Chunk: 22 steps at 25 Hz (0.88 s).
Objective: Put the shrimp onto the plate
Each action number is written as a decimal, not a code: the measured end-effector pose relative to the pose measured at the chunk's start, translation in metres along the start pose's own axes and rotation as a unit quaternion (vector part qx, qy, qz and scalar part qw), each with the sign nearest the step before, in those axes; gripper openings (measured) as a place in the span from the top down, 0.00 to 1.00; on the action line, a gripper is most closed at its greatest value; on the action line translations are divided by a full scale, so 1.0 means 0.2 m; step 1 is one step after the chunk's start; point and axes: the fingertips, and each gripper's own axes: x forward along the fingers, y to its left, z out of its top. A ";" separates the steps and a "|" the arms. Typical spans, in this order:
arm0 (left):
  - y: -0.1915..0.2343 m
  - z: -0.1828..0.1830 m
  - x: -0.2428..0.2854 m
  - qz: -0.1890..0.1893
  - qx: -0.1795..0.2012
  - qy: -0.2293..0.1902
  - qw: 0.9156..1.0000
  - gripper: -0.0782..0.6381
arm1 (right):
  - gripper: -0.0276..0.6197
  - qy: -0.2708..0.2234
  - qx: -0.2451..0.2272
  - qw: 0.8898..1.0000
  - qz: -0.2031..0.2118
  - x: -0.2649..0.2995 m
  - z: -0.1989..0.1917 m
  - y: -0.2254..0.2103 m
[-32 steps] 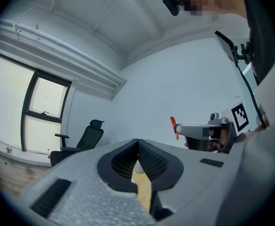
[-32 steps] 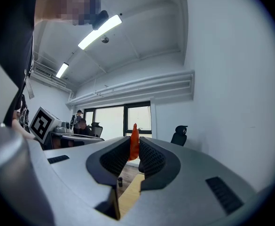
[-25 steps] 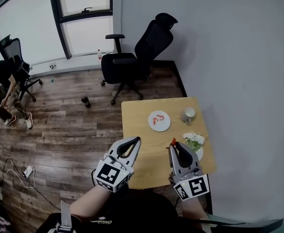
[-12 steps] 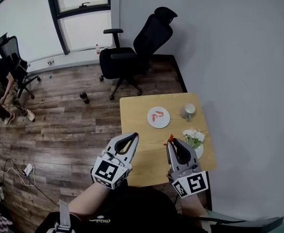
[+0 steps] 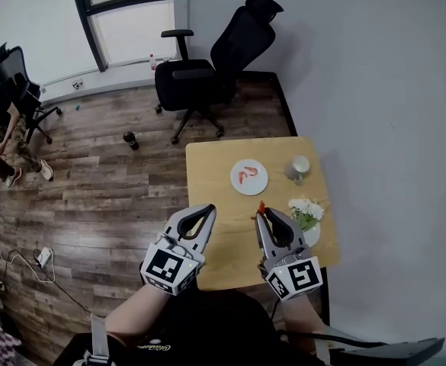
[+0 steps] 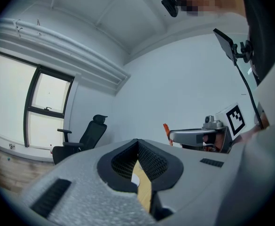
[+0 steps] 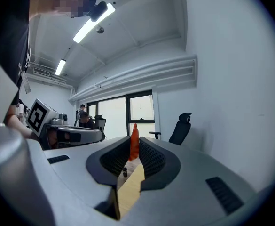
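An orange shrimp (image 5: 261, 207) sticks out of the tips of my right gripper (image 5: 262, 214), which is shut on it above the wooden table's near half. In the right gripper view the shrimp (image 7: 134, 141) stands upright between the closed jaws. A white plate (image 5: 249, 178) lies further out on the table with another shrimp (image 5: 247, 174) on it. My left gripper (image 5: 205, 213) hangs over the table's near left edge, shut with nothing in it. From the left gripper view the right gripper (image 6: 171, 136) shows with the shrimp (image 6: 166, 128) at its tip.
On the small wooden table (image 5: 215, 204) a white cup (image 5: 298, 167) stands at the far right and a vase of white flowers (image 5: 306, 213) to the right of my right gripper. A black office chair (image 5: 207, 71) stands beyond the table. A dark bottle (image 5: 130, 139) sits on the floor.
My view has shifted, so the table now sits a little higher in frame. Both grippers have edged slightly forward and left, and the right one still grips the shrimp.
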 end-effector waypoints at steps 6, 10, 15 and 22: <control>0.06 -0.04 0.05 0.009 -0.009 0.011 1.000 0.89 | 0.87 0.040 -0.006 0.999 -0.003 0.14 -0.14 -0.12; 0.08 -0.06 0.08 0.011 -0.010 0.017 1.000 0.89 | 0.87 0.079 -0.001 0.997 -0.013 0.23 -0.30 -0.27; 0.12 -0.06 0.13 0.016 -0.008 0.017 1.000 0.89 | 0.87 0.134 0.016 0.990 -0.032 0.39 -0.53 -0.48; 0.17 -0.10 0.17 0.028 -0.017 0.027 0.999 0.89 | 0.87 0.251 0.014 0.967 -0.032 0.58 -0.91 -0.67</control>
